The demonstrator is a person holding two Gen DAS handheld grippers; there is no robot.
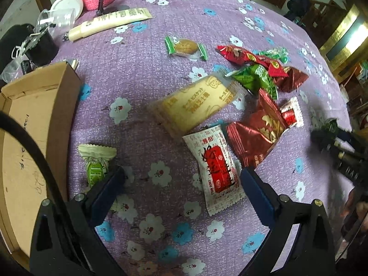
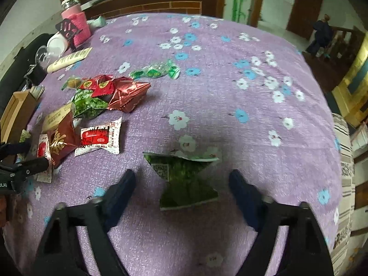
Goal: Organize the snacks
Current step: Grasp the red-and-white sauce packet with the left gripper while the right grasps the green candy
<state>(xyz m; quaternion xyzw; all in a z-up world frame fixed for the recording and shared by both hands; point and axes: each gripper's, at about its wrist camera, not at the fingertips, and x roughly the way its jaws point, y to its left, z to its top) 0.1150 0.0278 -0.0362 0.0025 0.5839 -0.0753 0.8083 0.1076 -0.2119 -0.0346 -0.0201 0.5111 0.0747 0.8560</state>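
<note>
Right gripper (image 2: 182, 179) is straddling green packet (image 2: 187, 179), jaws apart, readying pickup; left gripper (image 1: 181, 177) is hovering agape over white-red packet (image 1: 216, 170).

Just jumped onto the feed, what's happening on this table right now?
A person with a gripper in each hand is sorting wrapped snacks scattered over a purple floral tablecloth. The right gripper straddles a green packet, jaws apart, pads not pressing it. The left gripper hangs open over a white-and-red packet, beside an open cardboard box with no snacks showing in the visible part. Most snacks lie in a loose pile, unsorted.
</note>
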